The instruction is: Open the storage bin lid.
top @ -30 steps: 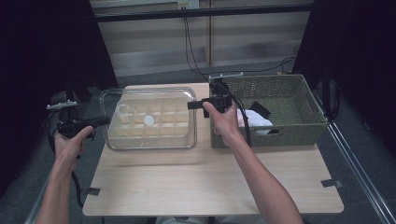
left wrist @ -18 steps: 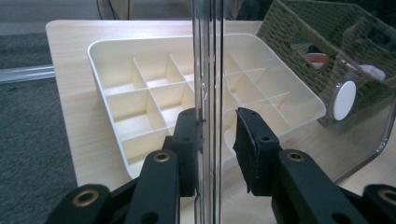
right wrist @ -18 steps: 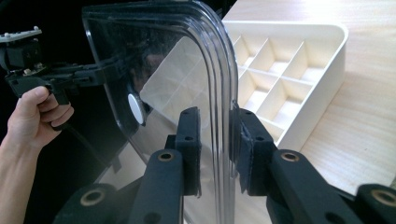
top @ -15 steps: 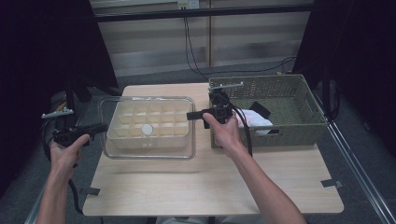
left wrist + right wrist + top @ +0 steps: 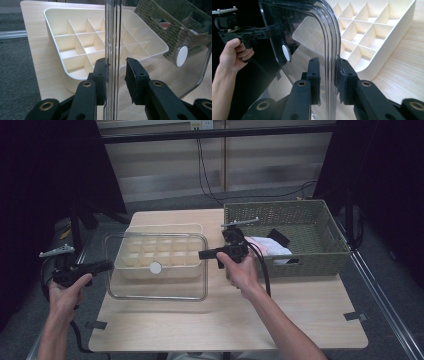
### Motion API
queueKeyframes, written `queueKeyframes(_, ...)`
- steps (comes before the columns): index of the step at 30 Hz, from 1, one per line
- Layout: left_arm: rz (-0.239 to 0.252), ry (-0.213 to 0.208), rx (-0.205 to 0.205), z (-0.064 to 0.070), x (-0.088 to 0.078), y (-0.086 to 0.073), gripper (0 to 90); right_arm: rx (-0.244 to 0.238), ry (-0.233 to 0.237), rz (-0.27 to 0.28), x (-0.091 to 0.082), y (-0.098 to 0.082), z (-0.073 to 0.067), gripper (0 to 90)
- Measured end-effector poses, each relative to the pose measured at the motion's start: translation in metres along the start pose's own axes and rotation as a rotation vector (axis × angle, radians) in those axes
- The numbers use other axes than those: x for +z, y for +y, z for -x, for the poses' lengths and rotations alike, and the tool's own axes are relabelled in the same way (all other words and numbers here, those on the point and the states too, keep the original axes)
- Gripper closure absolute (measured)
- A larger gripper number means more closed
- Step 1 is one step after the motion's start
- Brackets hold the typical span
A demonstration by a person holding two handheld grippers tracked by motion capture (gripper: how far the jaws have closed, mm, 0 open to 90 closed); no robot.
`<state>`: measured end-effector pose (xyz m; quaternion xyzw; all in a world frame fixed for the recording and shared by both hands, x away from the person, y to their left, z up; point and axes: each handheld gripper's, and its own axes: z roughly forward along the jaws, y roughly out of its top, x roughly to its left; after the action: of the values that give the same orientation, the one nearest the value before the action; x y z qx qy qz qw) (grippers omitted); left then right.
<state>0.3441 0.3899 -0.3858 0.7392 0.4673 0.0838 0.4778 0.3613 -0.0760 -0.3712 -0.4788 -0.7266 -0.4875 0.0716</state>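
A clear plastic lid [image 5: 150, 290] with a white round knob [image 5: 155, 267] hangs level just above a cream compartment tray [image 5: 165, 227], shifted toward the table's near left. My left gripper [image 5: 107, 266] is shut on the lid's left edge, and my right gripper [image 5: 202, 254] is shut on its right edge. In the left gripper view the lid's rim [image 5: 113, 37] stands upright between the jaws [image 5: 116, 75], with the tray [image 5: 75, 37] behind it. The right gripper view has the curved rim [image 5: 332, 37] between the pads [image 5: 328, 72], and the tray [image 5: 372, 32] lies at the right.
A woven green basket [image 5: 300, 210] stands at the table's right, close behind my right hand, with a white and pink cloth [image 5: 267, 245] and a black item [image 5: 277, 236] inside. Bare tabletop [image 5: 225, 320] stretches along the front. Cables hang behind the table.
Both hands have carried the lid toward the near left, so it now overhangs the tray's front and left sides and the table's left edge.
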Motion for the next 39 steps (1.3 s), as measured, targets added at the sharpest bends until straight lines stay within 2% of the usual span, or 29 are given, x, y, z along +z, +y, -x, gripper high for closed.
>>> queueKeyframes(7, -0.005, 0.003, -0.010, 0.002, -0.001, -0.006, 70.8, -0.002, 0.011, -0.009, 0.000, -0.007, -0.001, 75.4)
queueKeyframes(8, -0.012, 0.000, -0.002, 0.001, -0.002, -0.008, 70.7, -0.003, 0.014, -0.015, 0.000, -0.009, -0.003, 75.7)
queueKeyframes(11, -0.019, 0.005, -0.016, 0.001, -0.003, -0.009, 70.4, -0.013, 0.019, -0.021, -0.002, -0.013, -0.007, 76.6)
queueKeyframes(20, -0.027, -0.009, -0.010, 0.003, -0.008, -0.018, 70.4, -0.013, 0.035, -0.027, -0.004, -0.021, -0.011, 77.2)
queueKeyframes(28, -0.060, -0.010, -0.022, -0.002, -0.010, -0.030, 70.7, 0.019, 0.061, -0.054, 0.008, -0.037, -0.006, 77.5)
queueKeyframes(30, -0.061, 0.008, -0.029, -0.003, -0.012, -0.035, 70.7, 0.032, 0.064, -0.070, 0.012, -0.041, -0.005, 77.4)
queueKeyframes(33, -0.068, 0.012, -0.048, -0.007, -0.012, -0.041, 70.5, 0.026, 0.060, -0.079, 0.018, -0.046, -0.007, 77.5)
queueKeyframes(39, -0.082, 0.006, -0.054, -0.007, -0.014, -0.050, 70.7, 0.033, 0.066, -0.100, 0.023, -0.053, -0.006, 77.6)
